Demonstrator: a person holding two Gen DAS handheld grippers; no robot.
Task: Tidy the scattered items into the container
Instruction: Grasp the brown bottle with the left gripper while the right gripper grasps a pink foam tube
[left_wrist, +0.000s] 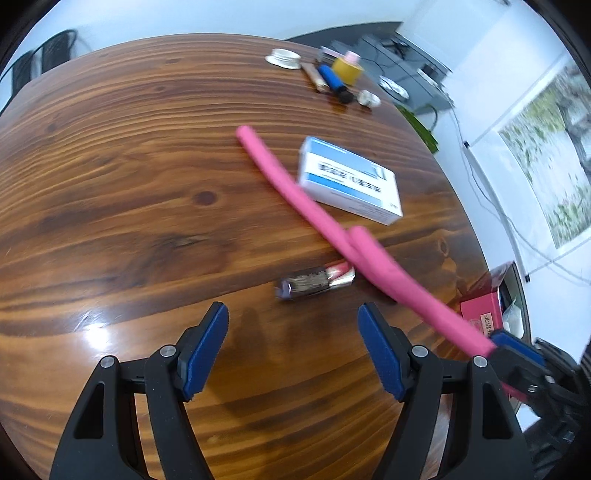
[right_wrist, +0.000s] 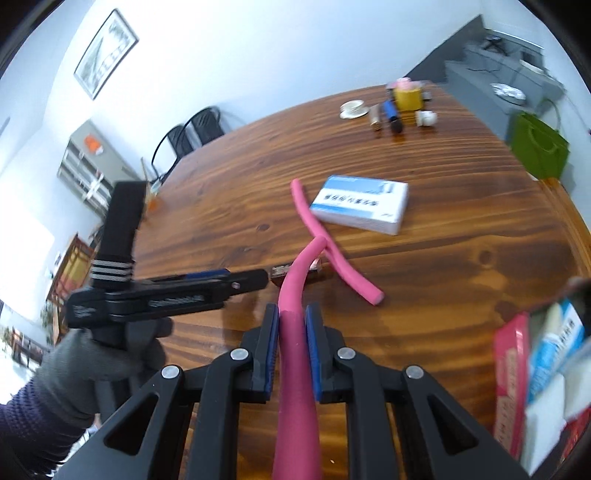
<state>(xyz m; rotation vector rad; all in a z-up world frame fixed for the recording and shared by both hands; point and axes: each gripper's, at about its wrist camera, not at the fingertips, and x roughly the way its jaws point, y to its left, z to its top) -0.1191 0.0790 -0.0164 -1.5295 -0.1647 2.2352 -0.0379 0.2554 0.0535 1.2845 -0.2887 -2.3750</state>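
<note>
Right gripper (right_wrist: 291, 325) fingers clamped on pink foam stick (right_wrist: 295, 369), gripped near one end, long axis running forward along the fingers, far tip lifted off tabletop (right_wrist: 221, 206). Second pink stick (right_wrist: 332, 251) flat on tabletop just ahead, crossing under the raised tip. Left gripper (left_wrist: 293, 332) fingers wide, nothing between them, hovering just short of small dark wrapped item (left_wrist: 314, 282). Blue-white box (left_wrist: 351, 181) farther ahead beside the flat stick. Container (right_wrist: 517, 369) at right edge, already part-filled, nearest the right hand. Likely next: swing held stick right, lengthwise over the container.
</note>
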